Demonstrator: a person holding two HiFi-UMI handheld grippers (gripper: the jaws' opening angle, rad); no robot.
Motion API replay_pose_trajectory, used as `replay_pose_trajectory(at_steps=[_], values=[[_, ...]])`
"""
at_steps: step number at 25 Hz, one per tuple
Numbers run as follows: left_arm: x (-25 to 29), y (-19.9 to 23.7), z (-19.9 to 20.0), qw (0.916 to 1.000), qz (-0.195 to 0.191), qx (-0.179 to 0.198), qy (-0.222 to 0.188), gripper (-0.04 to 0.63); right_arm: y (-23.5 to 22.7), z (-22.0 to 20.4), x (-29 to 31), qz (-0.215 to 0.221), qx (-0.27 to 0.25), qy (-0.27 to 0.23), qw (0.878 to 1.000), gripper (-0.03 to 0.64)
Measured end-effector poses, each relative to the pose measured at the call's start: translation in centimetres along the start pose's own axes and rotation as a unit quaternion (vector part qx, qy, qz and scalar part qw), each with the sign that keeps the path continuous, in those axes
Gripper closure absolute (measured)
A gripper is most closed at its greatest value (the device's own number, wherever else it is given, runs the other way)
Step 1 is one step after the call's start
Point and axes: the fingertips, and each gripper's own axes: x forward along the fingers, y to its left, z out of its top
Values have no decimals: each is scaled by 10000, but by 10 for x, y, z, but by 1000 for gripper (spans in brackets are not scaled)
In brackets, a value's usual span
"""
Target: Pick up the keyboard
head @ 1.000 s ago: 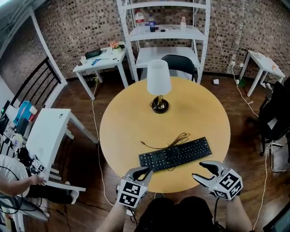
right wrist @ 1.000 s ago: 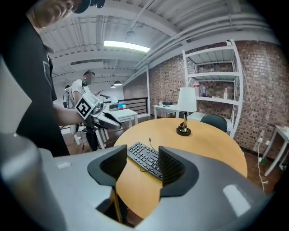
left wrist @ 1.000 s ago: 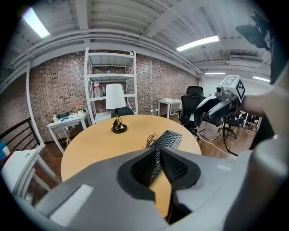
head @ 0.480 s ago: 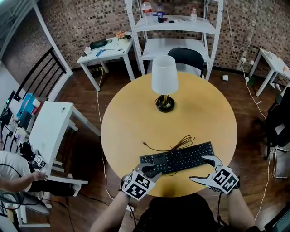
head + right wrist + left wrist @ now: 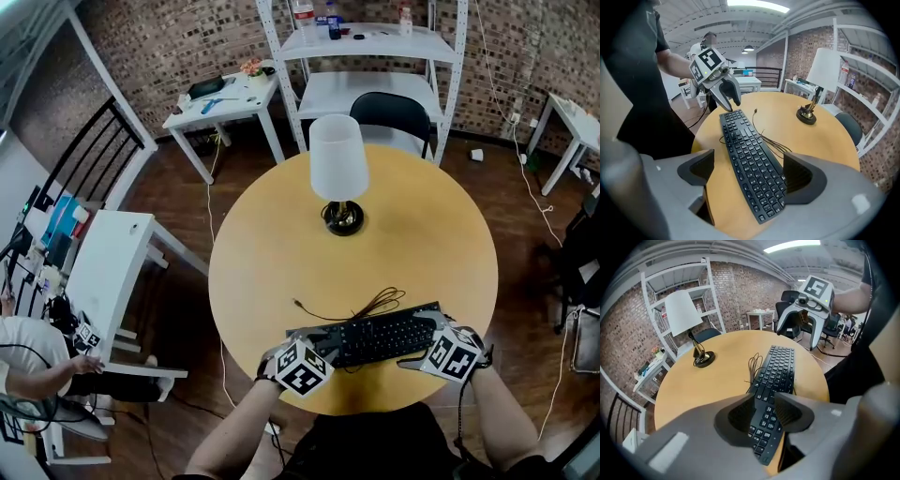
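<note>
A black keyboard [image 5: 375, 336] lies flat near the front edge of the round wooden table [image 5: 272, 244], its loose cable [image 5: 361, 307] coiled behind it. My left gripper [image 5: 302, 343] straddles the keyboard's left end [image 5: 764, 437]. Its jaws have just been opening, and the pads [image 5: 740, 416] stand on either side without pressing. My right gripper [image 5: 424, 339] stands wide over the right end [image 5: 764, 206], jaws likewise just opening, a clear gap on each side. The left gripper view shows the right gripper [image 5: 806, 310], and the right gripper view shows the left gripper [image 5: 719, 82].
A white-shaded lamp [image 5: 335, 173] stands mid-table behind the keyboard. A dark chair [image 5: 389, 112] and a white shelf unit [image 5: 370, 47] are beyond the table. White side tables [image 5: 98, 272] stand at the left, where a seated person [image 5: 28, 366] is.
Both grippers have come forward and down from the table's front edge to the two ends of the keyboard. Both pairs of jaws stand wider than before.
</note>
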Motion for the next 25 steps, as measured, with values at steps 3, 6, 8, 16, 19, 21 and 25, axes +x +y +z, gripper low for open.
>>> replay_pose_trajectory(at_steps=[3, 6, 8, 16, 19, 21, 25], values=[[19, 3, -6, 9997, -77, 103, 230, 305, -4, -12, 17, 259, -118, 264, 9992, 127], [35, 6, -9, 9988, -173, 176, 416, 305, -9, -26, 33, 482, -325, 586, 9966, 77], [41, 6, -9, 9983, -171, 247, 491, 302, -12, -34, 46, 605, -496, 820, 9936, 56], [55, 2, -17, 9948, 44, 658, 776, 291, -26, -58, 87, 936, -1038, 1602, 9772, 25], [64, 7, -23, 9911, 178, 868, 992, 282, -30, -63, 94, 923, -1077, 1713, 9750, 25], [68, 10, -22, 9900, 177, 928, 1044, 274, -31, -63, 95, 993, -1075, 1740, 9738, 25], [70, -7, -28, 9864, -330, 1077, 1198, 0, -30, -59, 93, 996, -1058, 1669, 9752, 25]])
